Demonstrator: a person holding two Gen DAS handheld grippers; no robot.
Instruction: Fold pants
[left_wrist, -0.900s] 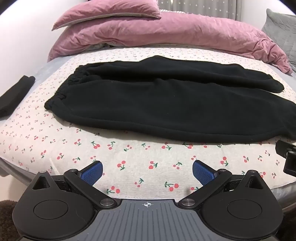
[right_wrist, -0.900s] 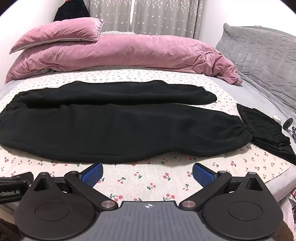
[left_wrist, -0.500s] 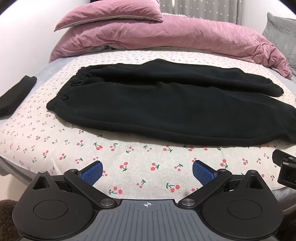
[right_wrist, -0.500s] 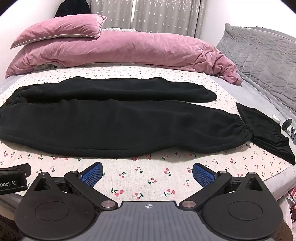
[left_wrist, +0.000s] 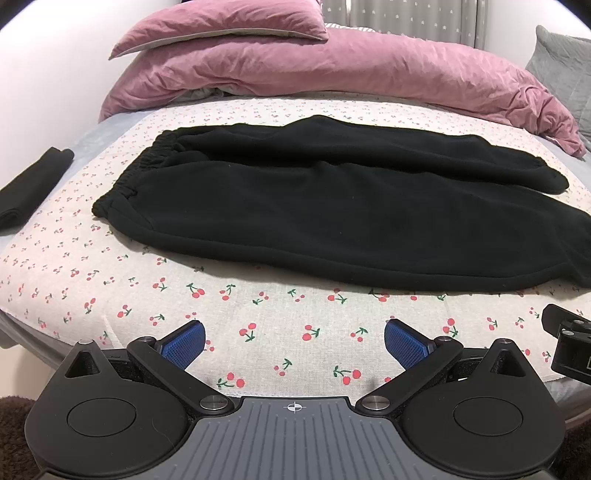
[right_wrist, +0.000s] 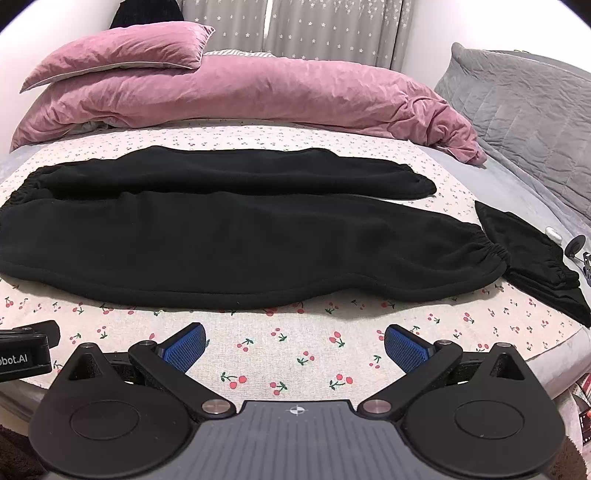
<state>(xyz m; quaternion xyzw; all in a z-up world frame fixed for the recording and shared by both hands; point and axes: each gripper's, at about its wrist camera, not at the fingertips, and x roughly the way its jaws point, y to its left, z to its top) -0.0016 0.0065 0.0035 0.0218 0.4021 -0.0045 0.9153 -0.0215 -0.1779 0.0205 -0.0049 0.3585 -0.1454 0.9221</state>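
Black sweatpants (left_wrist: 332, 221) lie flat across the cherry-print sheet (left_wrist: 258, 325), waistband at the left, the two legs running right. They also show in the right wrist view (right_wrist: 240, 240), with the near leg's elastic cuff (right_wrist: 487, 254) at the right. My left gripper (left_wrist: 294, 341) is open and empty, near the bed's front edge, short of the pants' near hem. My right gripper (right_wrist: 294, 341) is open and empty, also in front of the near hem. Each gripper's body shows at the edge of the other's view.
A pink duvet (right_wrist: 258, 96) and pillow (right_wrist: 118, 51) lie along the back. A folded black garment (left_wrist: 29, 188) sits at the far left, another black garment (right_wrist: 535, 258) at the right. A grey quilted cushion (right_wrist: 524, 103) stands at the right.
Both grippers have risen and tilted slightly, so the pants sit lower and farther in view. The jaws stay open. The pants have not moved.
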